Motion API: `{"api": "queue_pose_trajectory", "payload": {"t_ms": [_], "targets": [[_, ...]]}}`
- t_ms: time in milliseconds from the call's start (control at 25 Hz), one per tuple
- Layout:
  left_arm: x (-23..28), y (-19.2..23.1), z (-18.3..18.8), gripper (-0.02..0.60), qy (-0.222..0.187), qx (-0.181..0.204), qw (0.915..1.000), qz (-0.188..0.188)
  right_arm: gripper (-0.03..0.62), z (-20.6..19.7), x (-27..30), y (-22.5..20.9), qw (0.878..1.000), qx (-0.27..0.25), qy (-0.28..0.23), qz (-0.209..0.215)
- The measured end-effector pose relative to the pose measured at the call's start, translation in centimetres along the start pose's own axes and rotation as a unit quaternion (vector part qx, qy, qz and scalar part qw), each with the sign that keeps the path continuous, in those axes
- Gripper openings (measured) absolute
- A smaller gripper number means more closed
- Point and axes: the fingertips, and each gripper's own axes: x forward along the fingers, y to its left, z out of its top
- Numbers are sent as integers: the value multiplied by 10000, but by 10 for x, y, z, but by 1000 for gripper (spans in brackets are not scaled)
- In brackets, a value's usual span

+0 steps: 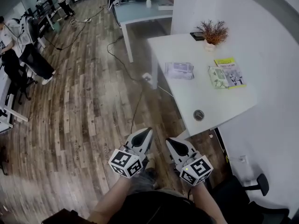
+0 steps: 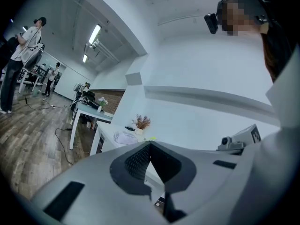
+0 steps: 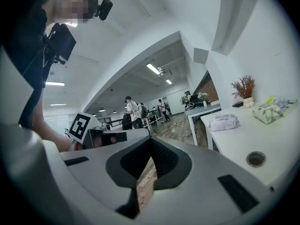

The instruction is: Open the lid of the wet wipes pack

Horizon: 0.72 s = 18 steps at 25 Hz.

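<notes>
- Left gripper (image 1: pixel 147 131) (image 2: pixel 150 145): fingers closed together, nothing between them.
- Right gripper (image 1: pixel 170 142) (image 3: pixel 151 140): fingers closed too, empty.
- Both hang side by side over the wood floor (image 1: pixel 84 101), short of the bench's (image 1: pixel 187 99) near corner and clear of it.
- Wet wipes pack (image 1: pixel 180 70) (image 3: pixel 223 122): lies flat on the bench by its left edge in the head view, about mid-length, well apart from both grippers. Lid state not readable.
- Green pack (image 1: pixel 217 77) sits toward the wall side, touching a yellow-green booklet (image 1: pixel 232 70).
- Potted dried plant (image 1: pixel 213 33) at the far end, round cable port (image 1: pixel 199 115) near the front edge.
</notes>
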Motion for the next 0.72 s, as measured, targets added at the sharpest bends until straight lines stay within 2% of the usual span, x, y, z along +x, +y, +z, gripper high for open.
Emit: {"api": "queue_pose_trajectory", "payload": {"t_ms": [240,440,720], "targets": [[29,32,4,11,111,-96,9998,-102,18,6,34,-27,9999,79,13,-106],[50,53,13,11,116,-26,9996,-246,18,14,55,-49,9995,133,-123,-265],[68,71,16,11,225,-57,9991,-345,19,16,55,-71,9984,216,-136,-505]]}}
